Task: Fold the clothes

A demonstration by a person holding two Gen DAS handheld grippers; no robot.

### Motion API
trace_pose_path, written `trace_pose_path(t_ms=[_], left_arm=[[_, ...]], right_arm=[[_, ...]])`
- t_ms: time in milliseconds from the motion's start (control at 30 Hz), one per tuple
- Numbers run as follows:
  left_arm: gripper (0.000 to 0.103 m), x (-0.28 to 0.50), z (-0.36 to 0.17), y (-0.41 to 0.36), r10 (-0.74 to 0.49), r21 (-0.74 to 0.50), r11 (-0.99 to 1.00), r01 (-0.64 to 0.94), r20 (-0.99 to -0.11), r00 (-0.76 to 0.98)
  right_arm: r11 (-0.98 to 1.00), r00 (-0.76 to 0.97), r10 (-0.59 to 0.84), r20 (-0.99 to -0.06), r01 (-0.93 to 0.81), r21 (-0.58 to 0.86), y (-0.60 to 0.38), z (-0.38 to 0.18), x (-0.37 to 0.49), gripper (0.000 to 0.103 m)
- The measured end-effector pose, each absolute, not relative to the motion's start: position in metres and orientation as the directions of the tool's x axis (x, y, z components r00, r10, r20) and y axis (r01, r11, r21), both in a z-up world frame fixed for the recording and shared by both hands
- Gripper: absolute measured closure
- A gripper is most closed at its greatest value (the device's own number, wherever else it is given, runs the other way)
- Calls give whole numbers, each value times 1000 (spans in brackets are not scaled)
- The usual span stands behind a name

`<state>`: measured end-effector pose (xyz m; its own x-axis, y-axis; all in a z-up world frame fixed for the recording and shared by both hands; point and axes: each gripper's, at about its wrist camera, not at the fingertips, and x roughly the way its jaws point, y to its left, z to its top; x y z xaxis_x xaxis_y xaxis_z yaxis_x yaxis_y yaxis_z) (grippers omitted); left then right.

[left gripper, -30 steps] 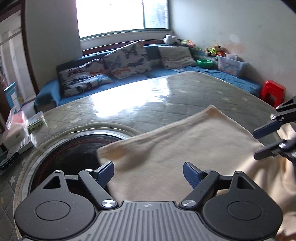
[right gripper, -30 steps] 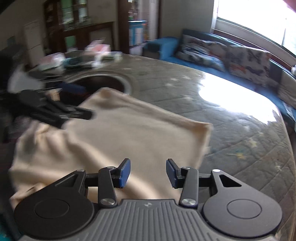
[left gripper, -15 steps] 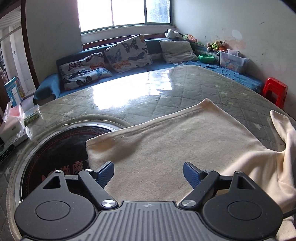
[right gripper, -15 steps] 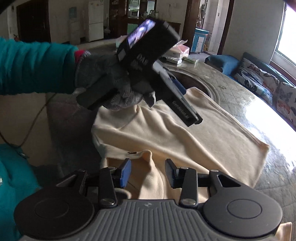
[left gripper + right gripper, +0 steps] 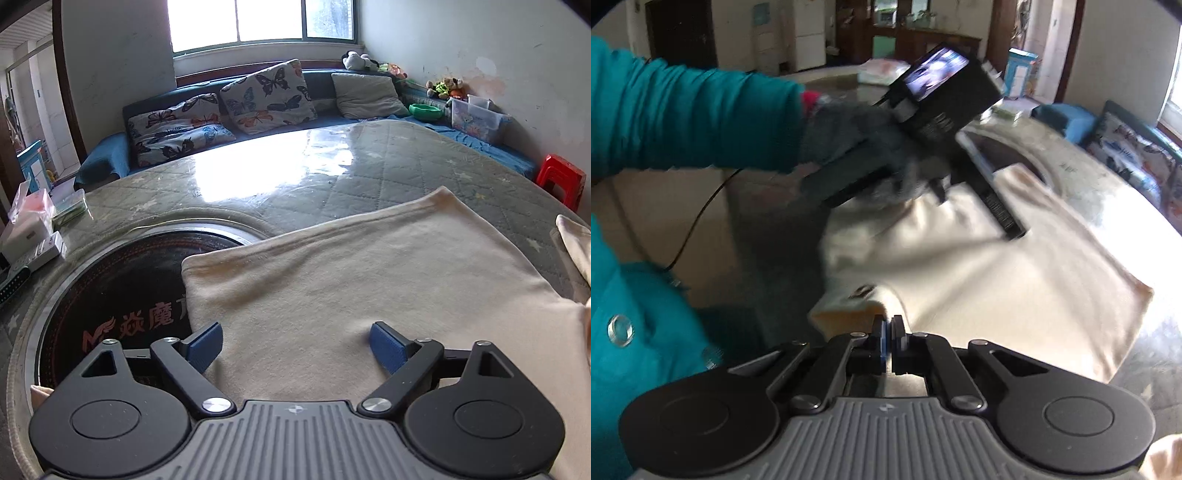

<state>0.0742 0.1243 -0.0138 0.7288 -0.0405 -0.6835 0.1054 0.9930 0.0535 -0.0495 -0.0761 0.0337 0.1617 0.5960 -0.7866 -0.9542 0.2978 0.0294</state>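
Note:
A cream garment [image 5: 362, 280] lies spread on the round quilted table [image 5: 332, 173], and its left edge overlaps a dark round inset [image 5: 122, 291]. My left gripper [image 5: 295, 343] hovers low over the garment's near part, open, with nothing between its blue pads. In the right wrist view the garment [image 5: 1015, 280] is blurred. There my right gripper [image 5: 888, 332] is shut on a raised fold at the garment's near edge. The left gripper [image 5: 1008, 218], held by a grey-gloved hand [image 5: 857, 147], points down at the cloth.
A loose cream flap [image 5: 576, 247] rises at the right edge. Tissue boxes and small packs [image 5: 33, 229] sit at the table's left. A blue couch with butterfly cushions [image 5: 266, 96] runs behind, and a red stool [image 5: 561, 181] stands at the right. A teal sleeve [image 5: 683, 118] crosses the right wrist view.
My right gripper has closed from open onto the garment's near fold. The left gripper shifted a little lower and to the right over the cloth, staying open.

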Motion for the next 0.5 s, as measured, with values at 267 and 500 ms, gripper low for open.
trace_pose_path(t_ms=[267, 500], left_arm=[[12, 50, 5, 116, -37, 90, 989, 121, -631, 775], [12, 12, 15, 83, -174, 33, 970, 241, -602, 779]], right_arm=[[330, 123, 627, -769, -936, 120, -100, 52, -53, 91], [635, 409, 518, -751, -772, 18, -155, 58, -6, 88]])
